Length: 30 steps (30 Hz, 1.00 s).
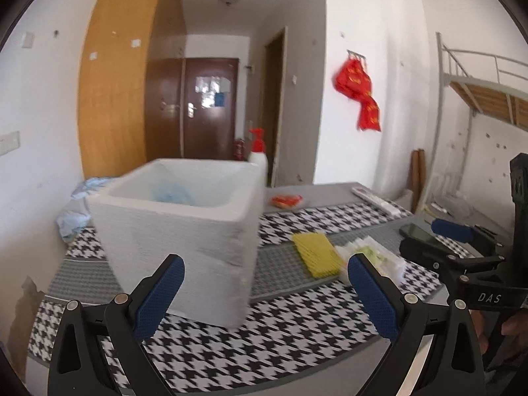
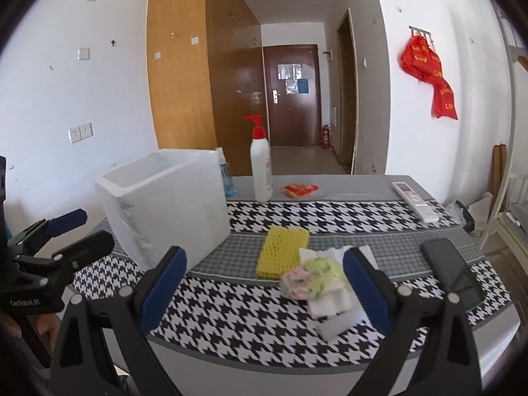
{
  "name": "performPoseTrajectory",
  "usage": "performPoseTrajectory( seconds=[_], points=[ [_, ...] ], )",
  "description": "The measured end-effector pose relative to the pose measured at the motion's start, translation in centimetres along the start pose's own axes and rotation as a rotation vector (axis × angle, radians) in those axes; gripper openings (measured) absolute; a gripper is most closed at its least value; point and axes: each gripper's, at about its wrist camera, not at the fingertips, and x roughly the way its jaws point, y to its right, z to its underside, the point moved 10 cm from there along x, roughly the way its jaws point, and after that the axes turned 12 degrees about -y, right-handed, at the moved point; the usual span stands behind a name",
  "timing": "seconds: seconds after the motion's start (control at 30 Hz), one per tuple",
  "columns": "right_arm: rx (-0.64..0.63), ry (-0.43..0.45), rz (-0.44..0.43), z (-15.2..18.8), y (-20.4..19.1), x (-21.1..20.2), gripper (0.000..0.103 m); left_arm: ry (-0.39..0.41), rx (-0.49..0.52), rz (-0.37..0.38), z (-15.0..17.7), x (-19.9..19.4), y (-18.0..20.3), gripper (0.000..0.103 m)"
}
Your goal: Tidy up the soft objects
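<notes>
Now I am holding both grippers spread wide above the near edge of the table, gripping nothing.

Ahead of my left gripper (image 1: 265, 292) the white foam box (image 1: 178, 227) is standing, something blue lying inside it. Just past my right gripper (image 2: 265, 292) the soft pile is lying: floral pouches (image 2: 312, 277) on white foam pieces (image 2: 333, 310), touching the yellow foam net (image 2: 280, 252). Further right, a black phone (image 2: 453, 272) is resting on the houndstooth cloth (image 2: 250, 316).

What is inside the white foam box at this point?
In the left wrist view, something pale blue lies inside the foam box, blurred, possibly soft material. The near wall hides the box floor. In the right wrist view the interior looks bare; its depth is hidden.
</notes>
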Motion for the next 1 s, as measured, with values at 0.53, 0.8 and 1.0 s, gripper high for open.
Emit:
performPoseTrajectory(
  seconds=[0.53,0.8,1.0],
  points=[
    [0.030,-0.057,0.038,1.9,4.3,0.7,0.098,-0.044,0.029,0.067,0.0,2.8,3.9,0.100],
    [0.049,-0.077,0.050,2.5,6.2,1.1,0.098,-0.071,0.056,0.085,0.1,4.2,5.8,0.100],
    [0.060,-0.090,0.054,2.6,7.3,1.7,0.098,-0.094,0.056,0.091,0.1,5.3,6.3,0.100]
  ],
)
